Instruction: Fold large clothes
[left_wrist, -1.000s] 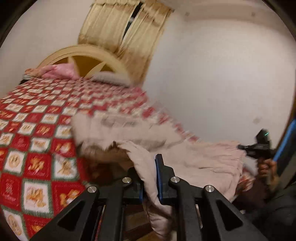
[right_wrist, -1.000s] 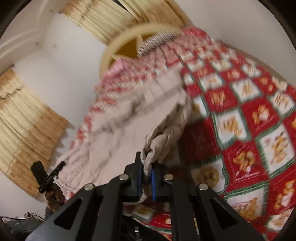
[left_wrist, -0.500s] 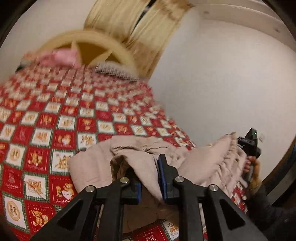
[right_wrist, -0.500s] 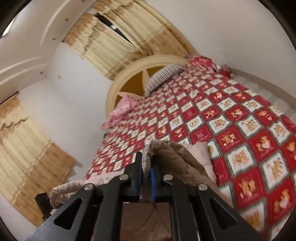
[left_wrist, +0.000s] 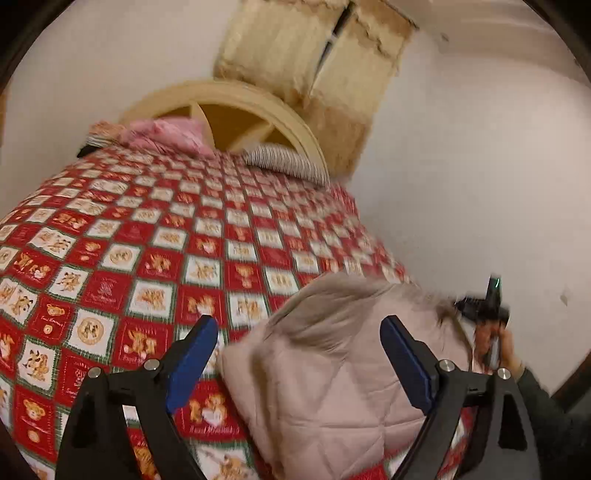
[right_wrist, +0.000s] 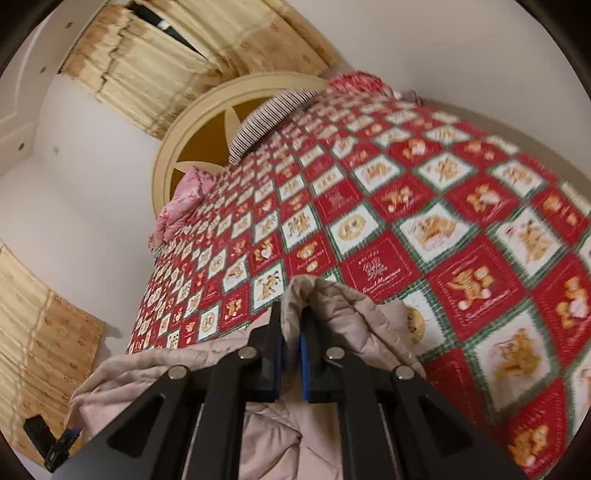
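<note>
Pink quilted coat (left_wrist: 332, 387) on teddy-print bedspread (left_wrist: 147, 258) with unreadable script, left gripper (left_wrist: 295, 347) jaws just opened wide, right gripper (right_wrist: 291, 332) jaws clamping coat.

bedspread (left_wrist: 155, 236): red and white checks, green borders, teddy bears
garment (left_wrist: 325, 376): pale pink, quilted
pillow (left_wrist: 288, 162) at headboard (left_wrist: 236, 96): striped
headboard: cream
curtains (right_wrist: 155, 70): golden

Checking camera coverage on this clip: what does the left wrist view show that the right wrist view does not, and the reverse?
Only the left wrist view shows the left gripper, whose jaws have just been opening and stand wide apart, the pads clear of the cloth, and the hand carrying the other gripper.

Only the right wrist view shows the right gripper shut on a fold of the quilted beige garment, plus a second curtain on the side wall.

Both show the garment, the red patchwork bedspread, the headboard and the striped pillow.
</note>
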